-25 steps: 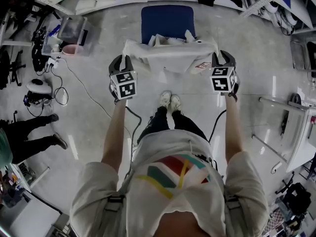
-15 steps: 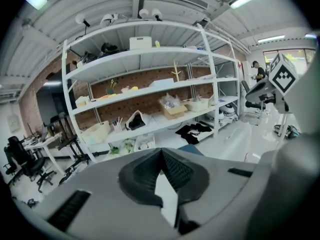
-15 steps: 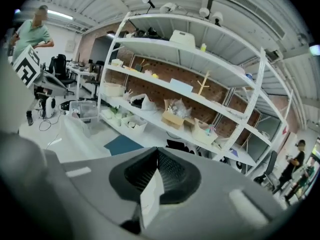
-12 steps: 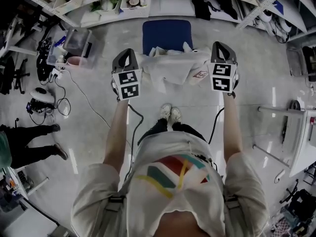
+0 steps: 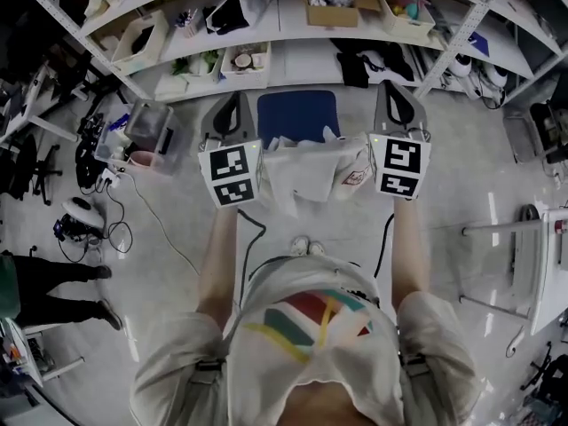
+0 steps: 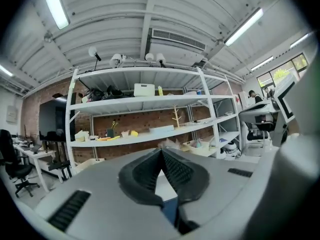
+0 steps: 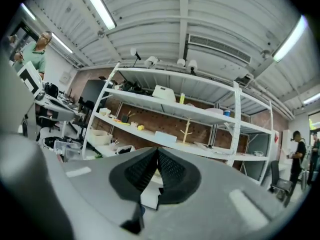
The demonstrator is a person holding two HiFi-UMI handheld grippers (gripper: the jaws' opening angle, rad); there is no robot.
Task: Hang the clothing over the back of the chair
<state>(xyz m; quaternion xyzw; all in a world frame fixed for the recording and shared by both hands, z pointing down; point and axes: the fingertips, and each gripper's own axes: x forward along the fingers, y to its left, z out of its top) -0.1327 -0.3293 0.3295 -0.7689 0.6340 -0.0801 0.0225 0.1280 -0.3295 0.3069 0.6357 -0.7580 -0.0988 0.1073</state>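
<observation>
Head view, garment: the white cloth garment [image 5: 306, 169] is hanging bunched in the air between the 2 tools, on the near side of the blue padded chair [image 5: 297, 114], not yet draped over it.
Head view, tools: the left hand-held gripper [image 5: 229, 106] and the right hand-held gripper [image 5: 397, 96] are holding 1 end each, level and apart, facing the white metal shelving [image 5: 293, 47].
Left gripper view: its jaws are pressing together, pinching white fabric [image 6: 163, 186]; a blue patch, probably the chair, is showing below.
Right gripper view: its jaws are likewise clamping shut on white fabric [image 7: 150, 193].
Risk, slack: the sagging middle is likely catching on the seat instead of clearing the back.
Risk, balance: releasing with most of the cloth on 1 side would probably be sending it sliding to the floor.
Risk, grip: a thin pinch at either end could be slipping during the lift.
</observation>
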